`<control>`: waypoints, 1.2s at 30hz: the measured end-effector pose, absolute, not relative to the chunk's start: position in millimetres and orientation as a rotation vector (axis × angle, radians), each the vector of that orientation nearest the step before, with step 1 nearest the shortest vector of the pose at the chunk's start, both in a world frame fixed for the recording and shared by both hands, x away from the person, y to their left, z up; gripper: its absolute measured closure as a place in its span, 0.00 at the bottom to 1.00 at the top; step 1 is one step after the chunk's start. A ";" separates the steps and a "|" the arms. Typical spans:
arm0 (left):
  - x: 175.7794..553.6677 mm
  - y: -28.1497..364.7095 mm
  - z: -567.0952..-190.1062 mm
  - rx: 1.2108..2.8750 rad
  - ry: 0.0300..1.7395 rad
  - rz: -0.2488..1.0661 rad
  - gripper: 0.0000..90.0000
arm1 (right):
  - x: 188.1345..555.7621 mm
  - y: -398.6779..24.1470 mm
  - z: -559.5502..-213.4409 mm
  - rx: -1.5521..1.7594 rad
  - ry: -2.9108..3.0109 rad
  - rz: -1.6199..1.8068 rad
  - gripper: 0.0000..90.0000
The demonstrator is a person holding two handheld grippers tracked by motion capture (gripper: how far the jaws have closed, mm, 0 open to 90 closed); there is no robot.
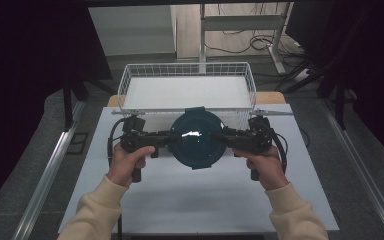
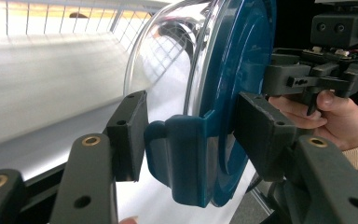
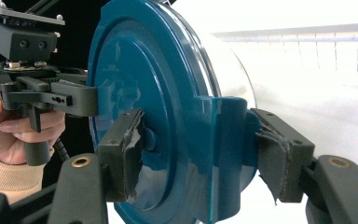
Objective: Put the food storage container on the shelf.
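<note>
We had little room between our fingers: the left gripper (image 2: 191, 140) was clamped on one side clip of the teal lid (image 1: 197, 142), the right gripper (image 3: 200, 156) on the opposite clip, so the lidded glass container (image 2: 168, 60) took up all the space between the two sets of fingertips. Just beyond our fingertips stood the near wall of the white wire basket (image 1: 130, 80), barring the way forward at that level. Behind and below our fingers the white table (image 1: 190, 200) lay bare, leaving free passage there.
</note>
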State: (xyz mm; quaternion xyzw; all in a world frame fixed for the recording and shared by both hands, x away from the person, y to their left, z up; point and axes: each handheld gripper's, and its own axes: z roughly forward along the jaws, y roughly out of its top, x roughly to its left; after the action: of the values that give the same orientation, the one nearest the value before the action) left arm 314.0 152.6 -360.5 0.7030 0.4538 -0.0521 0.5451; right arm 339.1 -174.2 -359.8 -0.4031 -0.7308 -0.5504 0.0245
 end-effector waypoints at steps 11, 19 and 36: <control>330.1 156.4 -341.5 1.653 1.083 -0.129 0.50 | 354.9 -170.8 -340.0 -1.241 -2.262 -1.721 0.41; 344.5 161.5 -328.4 1.653 1.073 -0.132 0.50 | 367.6 -166.2 -325.2 -1.243 -2.273 -1.716 0.41; 381.1 170.7 -312.8 1.630 1.063 -0.154 0.50 | 398.9 -157.3 -303.8 -1.276 -2.277 -1.700 0.41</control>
State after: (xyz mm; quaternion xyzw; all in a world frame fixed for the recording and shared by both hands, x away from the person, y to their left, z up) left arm 381.1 170.7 -312.8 0.6916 0.4512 -0.0653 0.5603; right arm 398.9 -157.3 -303.8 -0.4096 -0.7309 -0.5457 0.0129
